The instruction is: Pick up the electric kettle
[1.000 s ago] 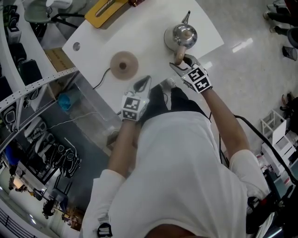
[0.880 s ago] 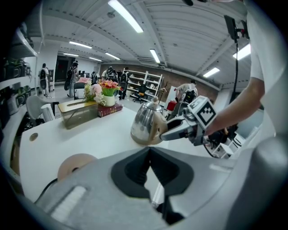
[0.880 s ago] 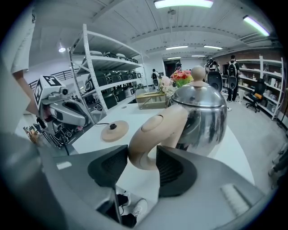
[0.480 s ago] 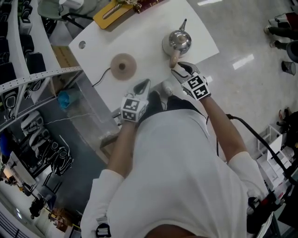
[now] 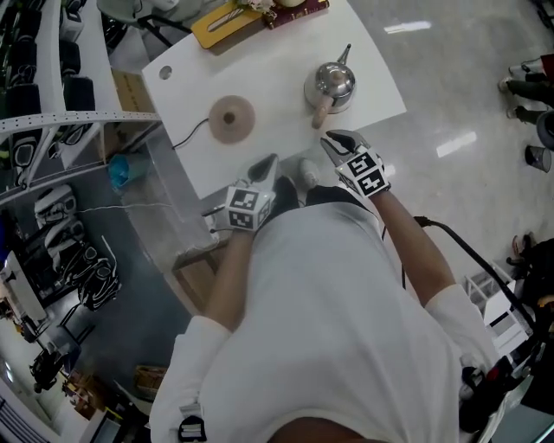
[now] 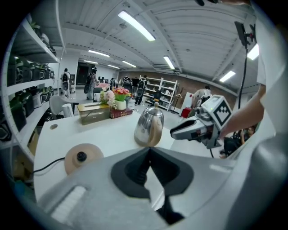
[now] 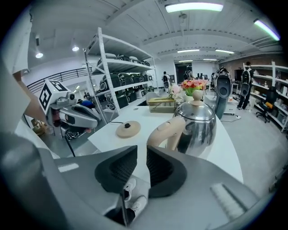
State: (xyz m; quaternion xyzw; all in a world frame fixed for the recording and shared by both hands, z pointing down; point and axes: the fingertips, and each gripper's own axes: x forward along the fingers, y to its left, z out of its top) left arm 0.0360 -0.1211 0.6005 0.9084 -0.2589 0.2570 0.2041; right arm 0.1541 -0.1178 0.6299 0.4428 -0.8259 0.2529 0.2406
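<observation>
- While hovering just off the near edge of the counter (image 5: 277, 73), centre right of the head view, has just been closing: right hand-held gripper (image 5: 334, 138), jaws down to a narrow slit with nothing between them.
- Points at the beige handle (image 5: 322, 111) of the electric kettle (image 5: 331, 82); near it, not touching.
- Upright on the white counter, upper middle-right of the head view, close to the near edge: the electric kettle, shiny steel, spout toward the top of the frame, handle toward the right hand-held gripper.
- Fills the centre right of the right gripper view, just beyond the jaw tips.
- To the left of the electric kettle, apart from it: round beige base (image 5: 232, 118), with a dark cord (image 5: 189, 137) trailing toward the counter's left edge.
- Lower, at the centre of the head view, by the counter's near edge: left hand-held gripper (image 5: 265, 164), jaws closed tip to tip, empty.
- In the left gripper view, electric kettle straight ahead above the closed tips, right hand-held gripper to its right.
- At the top edge of the head view, on the counter's far end: yellow board (image 5: 227, 17).
</observation>
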